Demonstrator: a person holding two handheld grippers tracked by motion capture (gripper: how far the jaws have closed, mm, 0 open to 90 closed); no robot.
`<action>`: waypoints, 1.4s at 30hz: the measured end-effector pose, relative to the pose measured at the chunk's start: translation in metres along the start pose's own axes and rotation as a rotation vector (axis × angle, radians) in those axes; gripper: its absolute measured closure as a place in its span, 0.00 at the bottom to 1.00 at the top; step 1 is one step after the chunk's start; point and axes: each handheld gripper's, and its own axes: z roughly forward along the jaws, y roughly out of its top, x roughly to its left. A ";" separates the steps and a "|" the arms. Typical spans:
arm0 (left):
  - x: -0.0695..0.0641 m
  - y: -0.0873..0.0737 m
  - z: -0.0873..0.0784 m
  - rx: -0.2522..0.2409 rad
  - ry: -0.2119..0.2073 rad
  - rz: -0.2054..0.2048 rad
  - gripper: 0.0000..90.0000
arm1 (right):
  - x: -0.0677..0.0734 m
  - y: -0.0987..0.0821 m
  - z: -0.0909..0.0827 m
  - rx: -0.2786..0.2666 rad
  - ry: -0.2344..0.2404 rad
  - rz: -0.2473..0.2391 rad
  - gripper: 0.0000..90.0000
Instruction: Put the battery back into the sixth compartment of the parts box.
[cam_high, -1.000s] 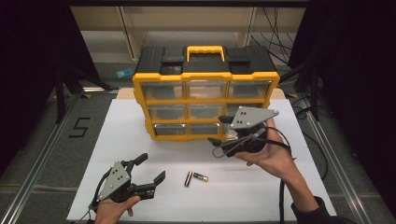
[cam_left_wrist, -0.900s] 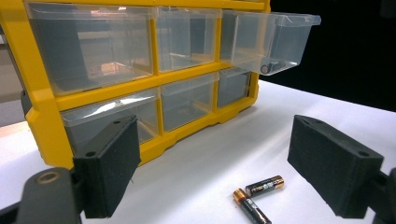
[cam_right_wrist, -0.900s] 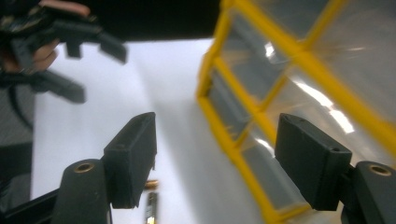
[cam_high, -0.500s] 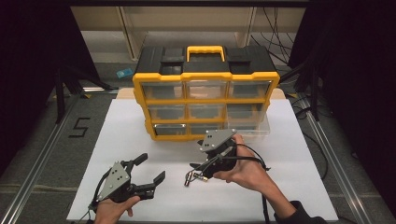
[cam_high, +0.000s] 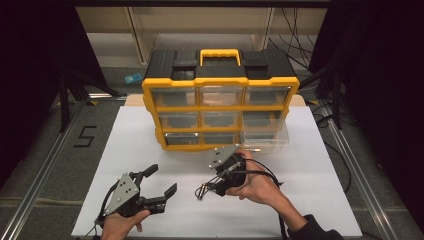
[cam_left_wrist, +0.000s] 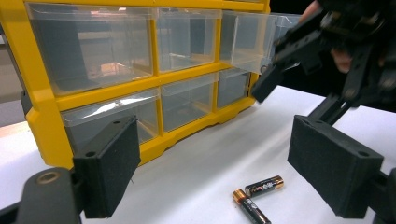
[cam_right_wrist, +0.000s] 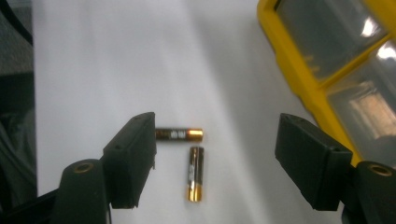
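Right tool (cam_right_wrist: 215, 154) open above two batteries (cam_right_wrist: 195, 173) — label print unreadable; left tool (cam_left_wrist: 224, 172) open — "5" (cam_high: 85, 136) on floor.

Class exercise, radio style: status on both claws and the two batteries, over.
Right claw open, poised over the two batteries. Left claw open, empty, resting on the white table. Nothing blocking; bottom-right drawer of yellow organizer pulled out.

White table (cam_high: 330, 200) with yellow drawer cabinet (cam_high: 220, 107) and two batteries (cam_right_wrist: 191, 154) on it.

The left tool (cam_high: 159, 182) rests low at 7 o'clock, jaws wide apart, while the right tool (cam_high: 201, 191) hangs tilted down at 6 o'clock, jaws open.
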 end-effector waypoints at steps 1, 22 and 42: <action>0.000 0.000 0.000 0.000 0.000 0.000 0.18 | 0.000 0.000 0.000 0.000 0.000 0.000 0.33; 0.000 0.000 0.001 0.002 -0.002 0.002 0.18 | -0.003 -0.024 0.051 0.239 0.074 0.011 0.48; 0.000 0.000 0.001 -0.001 -0.003 0.007 0.18 | -0.004 -0.025 0.069 0.327 0.139 0.017 0.85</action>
